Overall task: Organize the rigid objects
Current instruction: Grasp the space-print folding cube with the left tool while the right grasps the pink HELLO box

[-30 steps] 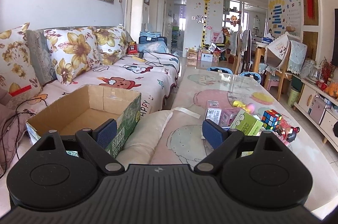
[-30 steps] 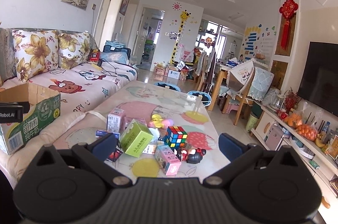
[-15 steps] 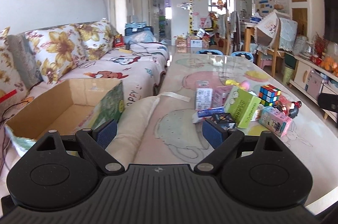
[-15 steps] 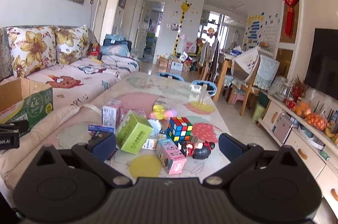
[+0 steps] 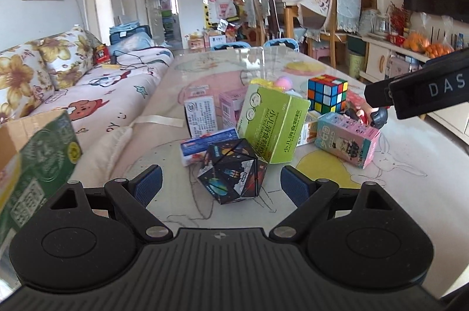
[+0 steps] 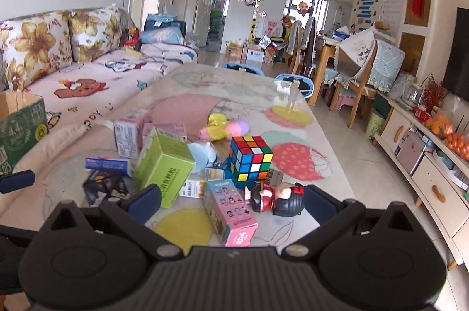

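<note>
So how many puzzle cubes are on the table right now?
2. A colourful cube stands at the far side of the pile. A dark space-print cube sits nearest, just ahead of the open left claw. Boxes may hide others.

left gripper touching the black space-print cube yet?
Apart. Left wrist view: bare table shows between each blue pad of the open left gripper and the black cube.

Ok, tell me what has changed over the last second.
The left hand-held gripper swung right from the cardboard box and closed in on the pile, now framing the dark space-print cube. The right hand-held gripper dropped closer, with the pink box and doll figure between its fingers. Both are open, nothing grasped. The green carton and Rubik's cube lie as before.
</note>
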`<state>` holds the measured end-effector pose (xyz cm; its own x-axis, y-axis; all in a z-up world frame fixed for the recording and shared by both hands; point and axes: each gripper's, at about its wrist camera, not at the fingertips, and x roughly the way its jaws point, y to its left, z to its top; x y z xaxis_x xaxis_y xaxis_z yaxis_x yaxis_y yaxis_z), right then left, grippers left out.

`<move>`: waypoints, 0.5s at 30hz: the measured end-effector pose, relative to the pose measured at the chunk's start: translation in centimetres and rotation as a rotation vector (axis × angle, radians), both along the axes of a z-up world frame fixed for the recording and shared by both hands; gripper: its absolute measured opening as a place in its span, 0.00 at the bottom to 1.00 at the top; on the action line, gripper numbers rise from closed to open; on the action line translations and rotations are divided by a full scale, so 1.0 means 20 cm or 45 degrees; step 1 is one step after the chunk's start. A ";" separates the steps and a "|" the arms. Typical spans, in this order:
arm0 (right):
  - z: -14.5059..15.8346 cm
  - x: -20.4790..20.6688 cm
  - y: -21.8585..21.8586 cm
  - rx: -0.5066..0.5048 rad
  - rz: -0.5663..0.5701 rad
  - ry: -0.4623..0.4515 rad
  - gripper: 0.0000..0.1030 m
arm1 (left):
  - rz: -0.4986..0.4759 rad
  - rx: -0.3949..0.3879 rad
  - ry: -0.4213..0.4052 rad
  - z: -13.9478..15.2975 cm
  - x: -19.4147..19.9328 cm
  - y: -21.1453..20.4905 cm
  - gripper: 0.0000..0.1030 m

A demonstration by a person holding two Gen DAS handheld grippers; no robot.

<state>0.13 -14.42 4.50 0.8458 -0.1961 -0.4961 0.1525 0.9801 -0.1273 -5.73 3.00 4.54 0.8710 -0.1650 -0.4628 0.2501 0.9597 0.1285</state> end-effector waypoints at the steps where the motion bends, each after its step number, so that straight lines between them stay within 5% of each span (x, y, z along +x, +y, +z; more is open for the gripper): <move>1: -0.01 0.03 -0.02 0.007 0.005 0.020 0.99 | -0.008 0.005 0.010 -0.01 0.02 0.00 1.00; 5: -0.09 0.15 -0.09 -0.016 0.064 0.087 0.95 | -0.017 0.018 0.051 -0.05 0.12 -0.02 1.00; 7: -0.14 0.21 -0.14 0.047 0.088 0.142 0.82 | -0.010 0.005 0.074 -0.05 0.15 -0.01 1.00; 15: -0.23 0.36 -0.25 0.287 0.088 0.259 0.56 | -0.026 -0.015 0.177 -0.07 0.25 -0.03 0.99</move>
